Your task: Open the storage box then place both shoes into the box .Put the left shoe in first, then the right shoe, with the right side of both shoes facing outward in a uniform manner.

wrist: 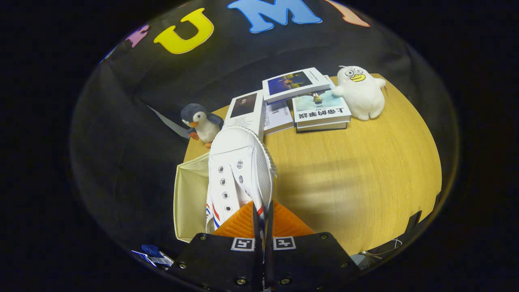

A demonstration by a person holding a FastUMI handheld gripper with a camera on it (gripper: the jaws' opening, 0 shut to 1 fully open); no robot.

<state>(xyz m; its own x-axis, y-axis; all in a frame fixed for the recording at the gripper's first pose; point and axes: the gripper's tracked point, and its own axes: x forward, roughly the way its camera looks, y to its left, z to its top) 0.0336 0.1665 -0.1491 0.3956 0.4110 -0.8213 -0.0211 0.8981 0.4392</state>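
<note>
My gripper (262, 217) is shut on a white canvas shoe (237, 170), both fingers pinching its side wall near the heel opening. The shoe has metal eyelets and red and blue stripes on its side. It hangs lifted, toe pointing away from me, above the right rim of a cream storage box (190, 202) that stands open at the left edge of the wooden table (357, 182). The box's inside is partly hidden by the shoe. I see just this one shoe.
Beyond the shoe, a penguin plush (201, 123) stands at the table's back left. Several books (300, 101) lie stacked at the back, with a white duck plush (362, 92) to their right. Bare tabletop stretches to the right of my fingers.
</note>
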